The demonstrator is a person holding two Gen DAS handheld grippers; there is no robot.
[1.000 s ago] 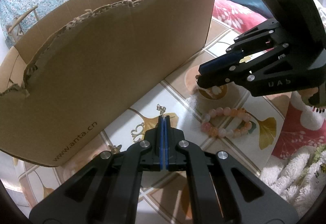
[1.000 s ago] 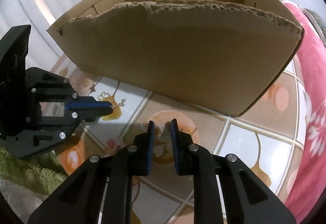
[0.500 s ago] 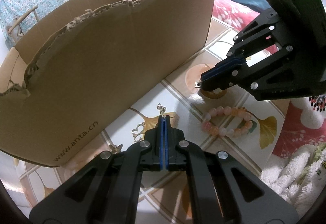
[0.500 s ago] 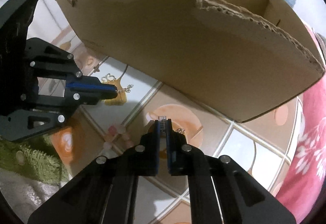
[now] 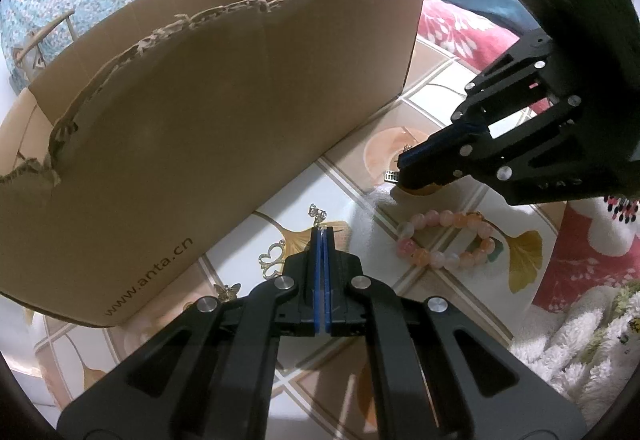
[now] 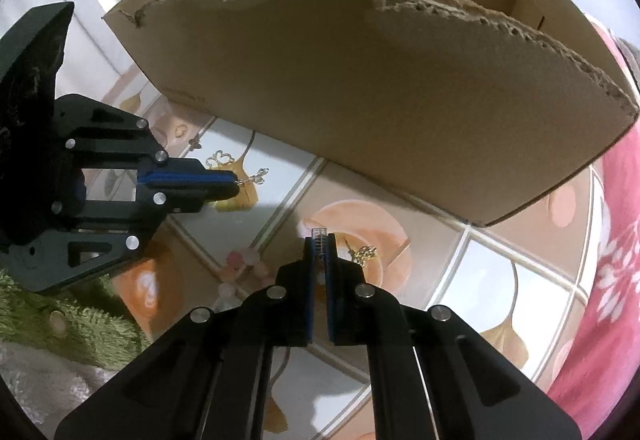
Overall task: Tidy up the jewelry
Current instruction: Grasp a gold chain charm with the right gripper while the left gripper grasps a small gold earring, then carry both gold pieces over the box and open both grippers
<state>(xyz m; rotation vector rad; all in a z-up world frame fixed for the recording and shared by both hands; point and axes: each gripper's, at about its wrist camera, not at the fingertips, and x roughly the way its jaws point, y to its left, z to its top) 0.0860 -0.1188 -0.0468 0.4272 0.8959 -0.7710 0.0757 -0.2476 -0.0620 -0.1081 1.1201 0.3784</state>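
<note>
My left gripper [image 5: 321,230] is shut on a small gold charm earring [image 5: 317,213] that sticks out past its tips; it also shows in the right wrist view [image 6: 256,176]. My right gripper [image 6: 319,236] is shut on a small silver ring-like piece [image 6: 319,234], also seen at its tips in the left wrist view [image 5: 391,175]. A pink and orange bead bracelet [image 5: 448,240] lies on the patterned tablecloth below the right gripper. A gold butterfly pendant [image 5: 273,258] lies by the left fingers. A big open cardboard box [image 5: 224,112] stands just behind both grippers.
A small gold chain piece [image 6: 362,254] lies on the cloth right of my right fingers. A tiny gold butterfly [image 5: 227,290] lies by the box corner. White and green fluffy towels [image 5: 580,340] lie at the right edge. Red floral bedding [image 6: 616,280] lies beyond.
My right gripper closed on the silver piece and lifted it off the cloth, turning towards the box. My left gripper kept its hold on the earring and stayed still.
</note>
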